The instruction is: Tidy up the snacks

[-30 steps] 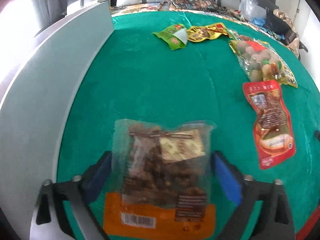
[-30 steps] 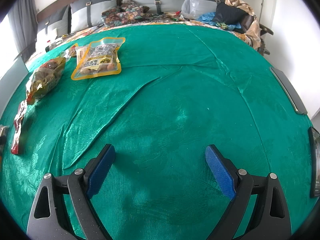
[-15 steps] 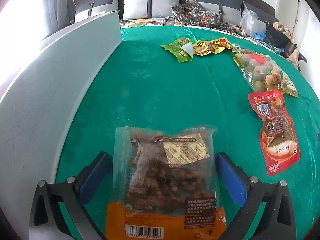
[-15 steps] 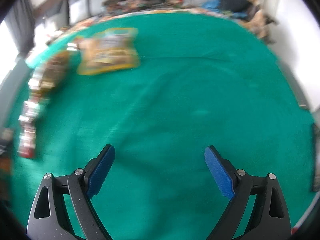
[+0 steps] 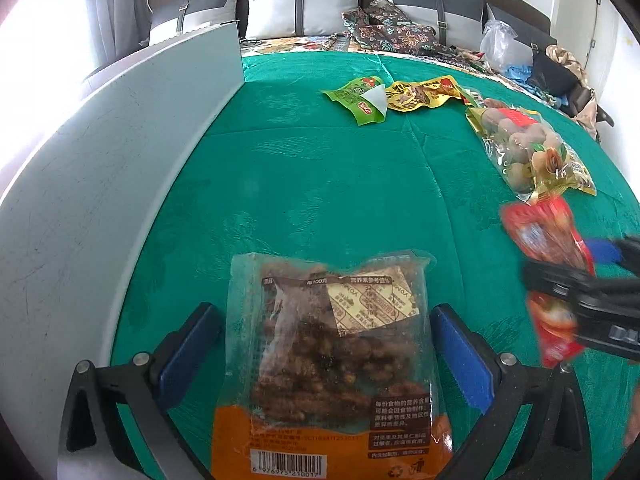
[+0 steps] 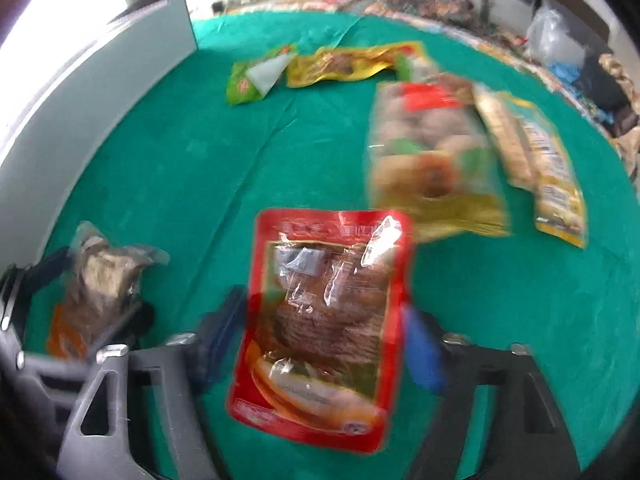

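My right tongs have just been closing around the red pouch on the green cloth, pads not yet pressing; my left tongs straddle the orange-bottomed nut bag by the grey board, loose. Slick film (blurred here) could slip or crumple if I pinch off-centre.

Left gripper: I point it steeply down; its two blue pads stand either side of the clear-and-orange snack pouch, close against its edges. Whether they press on it I cannot tell.

Right gripper: I point it steeply down too, blurred. Its jaws have just been closing, with the red snack pouch between them; the blue pads sit at the pouch's side edges, contact unclear.
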`<state>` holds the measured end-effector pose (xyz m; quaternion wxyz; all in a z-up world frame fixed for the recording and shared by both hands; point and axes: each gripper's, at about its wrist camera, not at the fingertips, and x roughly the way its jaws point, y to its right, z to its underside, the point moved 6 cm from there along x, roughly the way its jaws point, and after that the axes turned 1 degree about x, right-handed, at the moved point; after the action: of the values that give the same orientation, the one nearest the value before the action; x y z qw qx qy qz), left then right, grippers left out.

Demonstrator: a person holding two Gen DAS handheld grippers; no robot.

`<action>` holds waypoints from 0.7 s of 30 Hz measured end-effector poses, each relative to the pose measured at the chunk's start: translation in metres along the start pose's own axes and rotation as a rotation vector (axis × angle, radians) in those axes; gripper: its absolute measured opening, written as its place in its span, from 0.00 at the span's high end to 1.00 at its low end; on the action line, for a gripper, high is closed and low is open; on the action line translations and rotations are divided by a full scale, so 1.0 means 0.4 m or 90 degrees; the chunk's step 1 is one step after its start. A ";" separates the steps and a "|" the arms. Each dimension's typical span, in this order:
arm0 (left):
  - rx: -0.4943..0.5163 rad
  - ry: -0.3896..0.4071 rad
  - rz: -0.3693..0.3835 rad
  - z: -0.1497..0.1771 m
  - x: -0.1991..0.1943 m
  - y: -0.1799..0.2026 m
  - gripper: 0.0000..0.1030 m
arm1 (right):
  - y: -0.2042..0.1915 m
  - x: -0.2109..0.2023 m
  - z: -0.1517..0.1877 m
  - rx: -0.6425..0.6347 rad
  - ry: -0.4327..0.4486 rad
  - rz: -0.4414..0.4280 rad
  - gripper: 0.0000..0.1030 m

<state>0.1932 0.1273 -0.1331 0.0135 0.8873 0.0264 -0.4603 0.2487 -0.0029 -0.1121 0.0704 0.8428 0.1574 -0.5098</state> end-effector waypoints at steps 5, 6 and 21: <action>0.000 0.000 0.000 -0.001 0.000 0.000 0.00 | 0.126 -0.104 0.089 0.030 0.021 -0.022 0.49; 0.000 0.000 0.000 -0.001 0.000 0.000 0.00 | 0.140 -0.117 0.093 0.032 0.026 -0.023 0.49; 0.000 0.000 0.000 0.000 0.000 -0.001 0.00 | 0.309 -0.122 0.187 0.007 0.113 0.012 0.09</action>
<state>0.1933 0.1275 -0.1330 0.0134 0.8873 0.0261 -0.4603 0.2066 -0.1494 -0.1094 0.0561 0.8867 0.1525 -0.4330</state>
